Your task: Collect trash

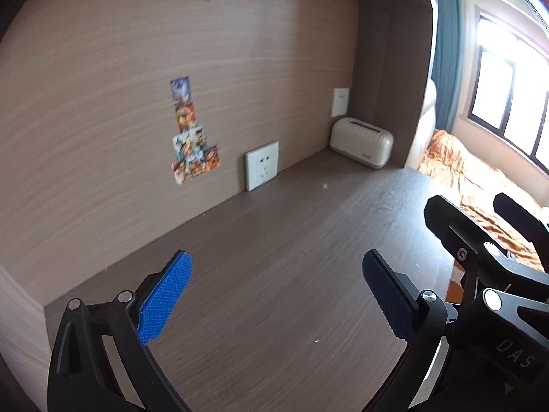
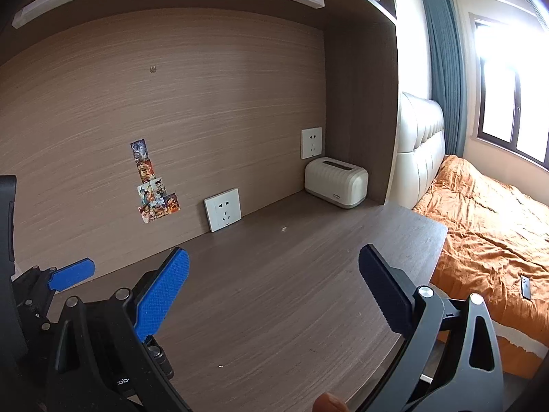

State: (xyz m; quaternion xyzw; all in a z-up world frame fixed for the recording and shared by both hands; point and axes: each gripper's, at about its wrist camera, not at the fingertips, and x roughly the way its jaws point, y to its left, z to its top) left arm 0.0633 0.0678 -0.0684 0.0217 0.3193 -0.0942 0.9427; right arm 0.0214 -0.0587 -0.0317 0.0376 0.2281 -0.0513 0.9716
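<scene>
The only bits of trash I see are tiny: a pale crumb [image 1: 324, 185] [image 2: 283, 229] lies on the brown desk [image 1: 274, 226] [image 2: 291, 274] toward the back, and a white speck [image 1: 316, 341] [image 2: 220, 365] lies nearer the front. My left gripper [image 1: 277, 261] is open over the desk, nothing between its blue pads. My right gripper [image 2: 274, 254] is open too and holds nothing; it shows at the right of the left wrist view, its black fingers [image 1: 446, 219] spread. One blue pad [image 2: 72, 276] of the left gripper shows at the left of the right wrist view.
A cream ribbed box [image 1: 361, 142] [image 2: 336, 182] stands in the desk's back right corner. A white socket plate [image 1: 262, 164] [image 2: 223, 214] leans against the wooden back panel, next to stickers [image 2: 154, 185]. A bed with an orange cover [image 2: 487, 240] lies to the right, a dark flat device [image 2: 525, 286] on it.
</scene>
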